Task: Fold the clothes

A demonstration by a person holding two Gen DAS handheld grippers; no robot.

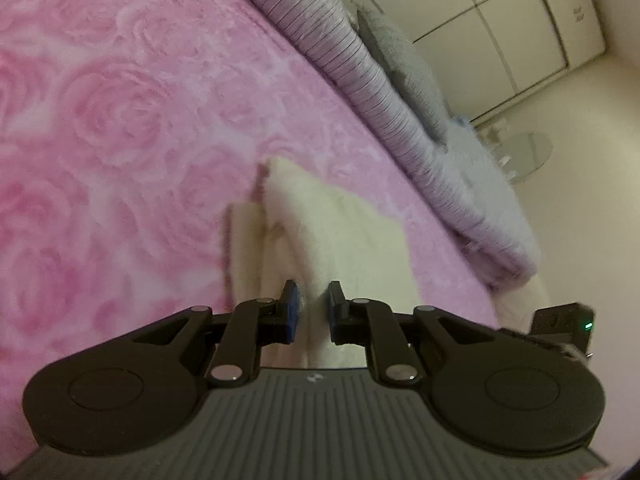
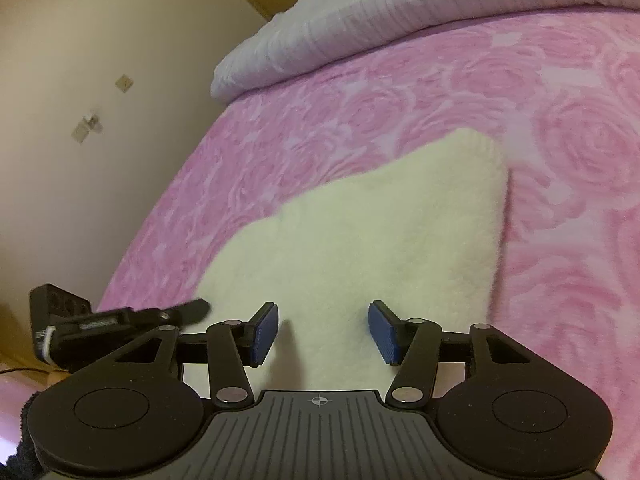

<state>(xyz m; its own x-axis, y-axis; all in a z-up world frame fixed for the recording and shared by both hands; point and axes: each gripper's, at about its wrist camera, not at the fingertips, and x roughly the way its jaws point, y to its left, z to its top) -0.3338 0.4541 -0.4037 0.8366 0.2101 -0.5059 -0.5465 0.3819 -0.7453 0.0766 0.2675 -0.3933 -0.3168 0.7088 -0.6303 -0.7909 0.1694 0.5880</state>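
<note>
Both views were dim and warm-tinted, softly lit without glare; motion blur smeared the pink bedspread (image 1: pixel 120 120) and the cream garment (image 2: pixel 360 232); fisheye distortion curved the edges, corners vignetted black.

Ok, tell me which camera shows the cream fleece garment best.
The right wrist view: the cream fleece garment lies broad and unobstructed on the pink rose bedspread, outline mostly visible. The left wrist view shows only a narrow, blurred, bunched strip of it, pinched in the left hand-held gripper.
</note>
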